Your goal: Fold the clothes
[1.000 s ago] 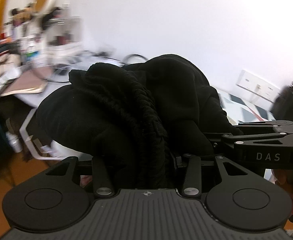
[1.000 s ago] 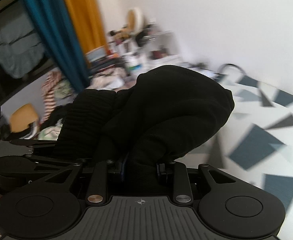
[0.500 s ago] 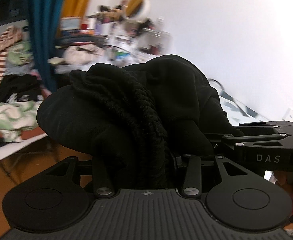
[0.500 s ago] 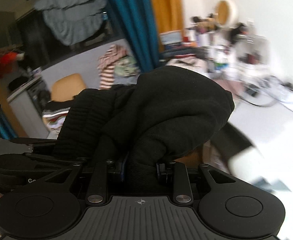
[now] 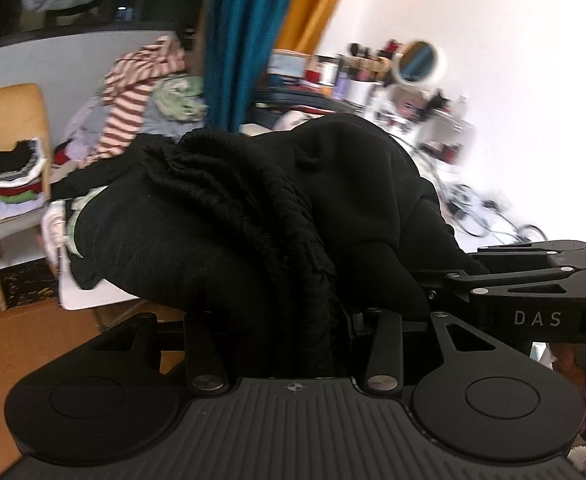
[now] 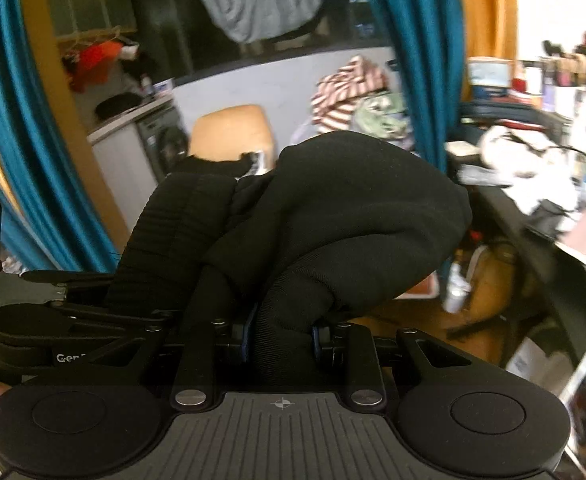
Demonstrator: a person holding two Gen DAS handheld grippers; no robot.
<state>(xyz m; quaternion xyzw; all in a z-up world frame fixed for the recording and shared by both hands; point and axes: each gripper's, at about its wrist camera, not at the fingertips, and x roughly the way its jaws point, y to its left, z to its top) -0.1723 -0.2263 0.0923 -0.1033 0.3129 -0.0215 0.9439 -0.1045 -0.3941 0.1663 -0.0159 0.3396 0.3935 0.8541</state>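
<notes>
Both jaws pinch one bunched black garment (image 5: 221, 240): left gripper (image 5: 293, 320) lower centre, right gripper (image 6: 281, 336) likewise; its fingertips look buried. Loose folds could slip free or snag the yellow chair (image 6: 229, 132), upper centre.

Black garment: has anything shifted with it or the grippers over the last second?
Both grippers swung together away from the white wall and patterned surface toward the chair and clothes pile. The left gripper and right gripper stay shut on the black garment, bunched as before.

Looks like someone's bedroom: teal curtains (image 6: 421, 40), clothes heaped on a chair (image 5: 9, 184), makeup-cluttered tabletop (image 5: 373, 76) with mirror (image 5: 417, 62).
</notes>
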